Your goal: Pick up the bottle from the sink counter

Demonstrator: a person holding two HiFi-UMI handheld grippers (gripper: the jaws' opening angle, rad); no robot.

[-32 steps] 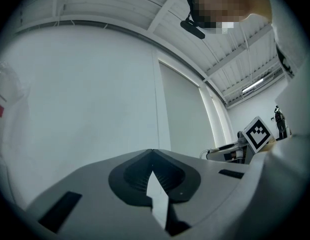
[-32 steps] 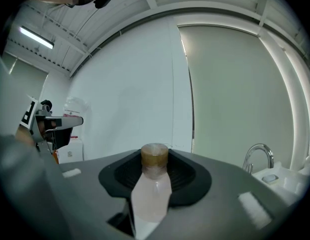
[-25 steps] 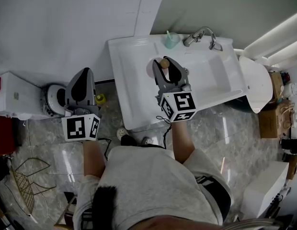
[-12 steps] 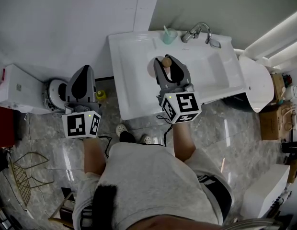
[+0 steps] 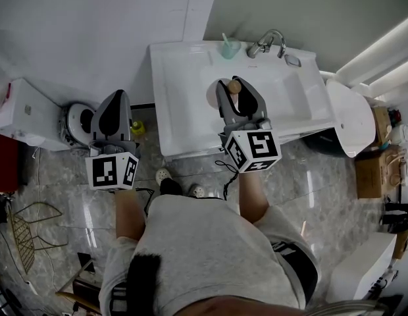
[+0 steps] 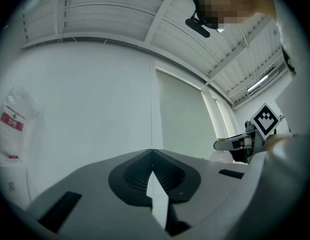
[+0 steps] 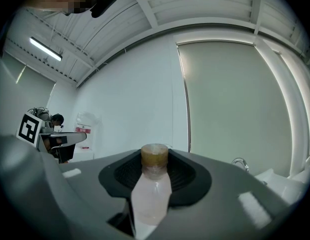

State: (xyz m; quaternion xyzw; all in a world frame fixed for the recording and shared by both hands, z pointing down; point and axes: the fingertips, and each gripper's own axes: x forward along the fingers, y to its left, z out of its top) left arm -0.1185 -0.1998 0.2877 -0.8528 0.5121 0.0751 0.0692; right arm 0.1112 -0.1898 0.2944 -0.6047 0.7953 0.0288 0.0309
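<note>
Your right gripper [image 5: 234, 89] is clamped on the bottle [image 7: 151, 194] below its cap. If you slacken, it could drop onto the desk [image 5: 178, 91]. Your left gripper [image 6: 152, 155], jaws together, gives 0 support.

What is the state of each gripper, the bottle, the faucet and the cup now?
right gripper: shut on the bottle.
left gripper: shut, nothing between its jaws.
bottle: capped, upright, held in the right gripper.
faucet: no running water visible.
cup: upright at the sink's back edge, a thin stick inside.
</note>
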